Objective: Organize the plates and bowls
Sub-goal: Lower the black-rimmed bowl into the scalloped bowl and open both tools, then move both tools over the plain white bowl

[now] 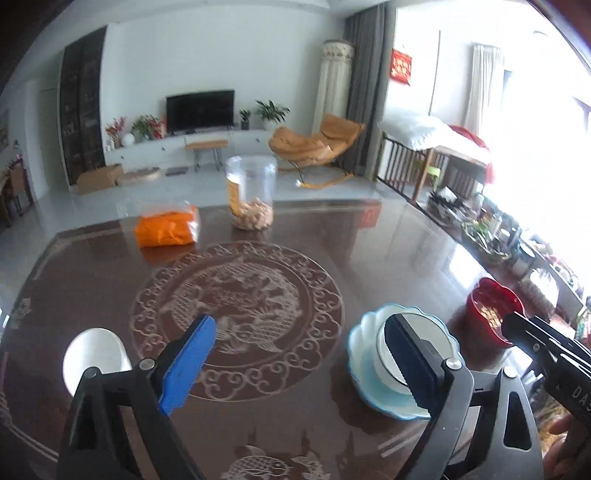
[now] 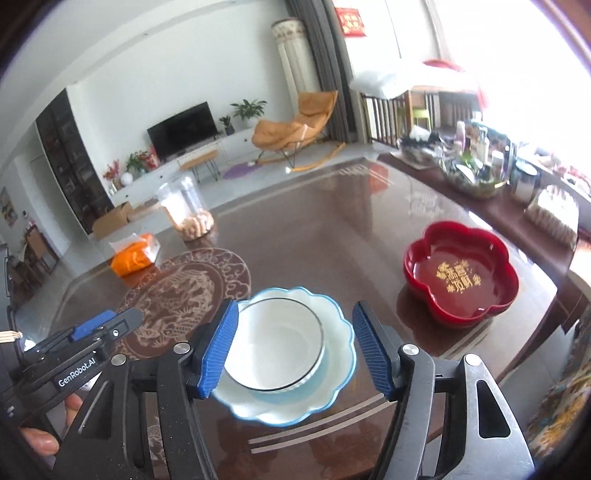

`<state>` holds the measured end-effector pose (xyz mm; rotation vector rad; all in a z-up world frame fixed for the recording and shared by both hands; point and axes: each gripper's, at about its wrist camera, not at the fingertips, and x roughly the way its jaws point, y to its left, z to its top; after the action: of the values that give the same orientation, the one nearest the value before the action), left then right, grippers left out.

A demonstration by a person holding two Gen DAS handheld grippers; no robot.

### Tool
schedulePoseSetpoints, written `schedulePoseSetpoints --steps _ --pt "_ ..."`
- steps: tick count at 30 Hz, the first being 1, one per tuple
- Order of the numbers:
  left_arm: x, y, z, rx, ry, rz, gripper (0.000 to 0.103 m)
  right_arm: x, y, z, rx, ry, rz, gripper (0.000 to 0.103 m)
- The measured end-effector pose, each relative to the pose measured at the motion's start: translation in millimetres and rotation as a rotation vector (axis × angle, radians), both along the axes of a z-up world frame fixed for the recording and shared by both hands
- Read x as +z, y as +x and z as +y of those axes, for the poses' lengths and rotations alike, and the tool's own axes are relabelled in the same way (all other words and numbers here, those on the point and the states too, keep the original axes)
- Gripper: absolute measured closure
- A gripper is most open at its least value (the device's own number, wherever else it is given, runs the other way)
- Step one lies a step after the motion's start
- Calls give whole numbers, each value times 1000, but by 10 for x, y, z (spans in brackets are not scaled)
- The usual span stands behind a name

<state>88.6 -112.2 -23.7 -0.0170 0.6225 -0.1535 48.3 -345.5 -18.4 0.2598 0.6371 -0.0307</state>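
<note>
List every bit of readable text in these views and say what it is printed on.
"GenRobot.AI": side of the left gripper.
"DAS", cut off: side of the right gripper.
Gold characters inside the red bowl: too blurred to read reliably.
Red wall hanging and jar label: unreadable.

The left gripper (image 1: 299,354) points forward and downward with its jaws spread wide, nothing between the blue pads (image 1: 188,363). The right gripper (image 2: 295,350) tilts down likewise, jaws parted and gripping nothing. In the left wrist view the right gripper's black body enters at 4 o'clock. In the right wrist view the left gripper lies at 8 o'clock, with fingers of the person's left hand (image 2: 48,428) wrapped beneath it.
</note>
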Motion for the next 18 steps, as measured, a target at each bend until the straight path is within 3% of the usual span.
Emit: schedulePoseSetpoints --steps 2,11,14,18 --pt "77 -158 248 22 51 -25 10 68 -66 301 46 8 -11 35" --pt "64 -591 1450 218 182 41 10 17 -184 1440 248 -2 20 35" --pt "46 -716 1771 280 183 43 10 59 -208 1656 295 -17 13 35" --pt "23 -807 2135 325 112 56 10 149 -263 1926 337 -76 -19 35"
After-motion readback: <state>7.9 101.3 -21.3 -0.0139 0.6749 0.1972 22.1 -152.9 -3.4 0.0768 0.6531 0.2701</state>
